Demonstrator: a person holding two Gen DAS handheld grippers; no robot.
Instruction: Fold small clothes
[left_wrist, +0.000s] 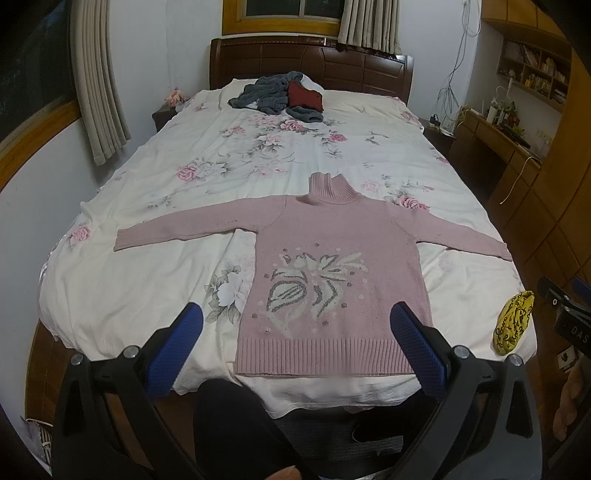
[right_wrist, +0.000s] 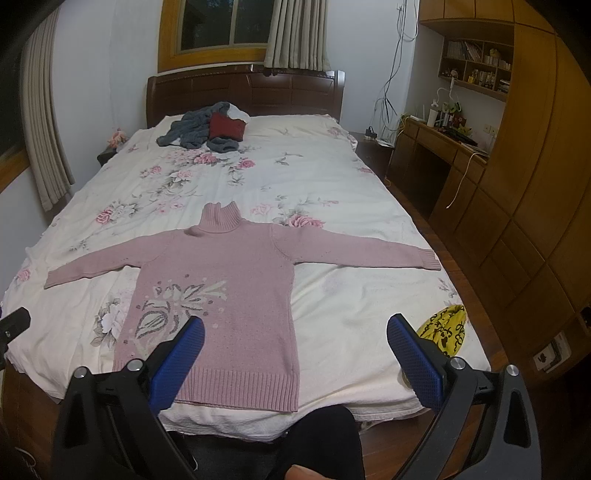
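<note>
Though flat, sweater (left_wrist: 332, 266) beyond fingers (left_wrist: 177, 350).

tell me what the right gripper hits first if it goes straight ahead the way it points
Probably the bedspread, just right of the pink sweater. The right gripper is open and holds nothing; depth is hard to judge.

Light: dim, even indoor glow, soft shadows
Dark glass window (right_wrist: 221, 22): no daylight
Edges: strong fisheye bending, black corners
Focus: slightly soft, grainy
</note>
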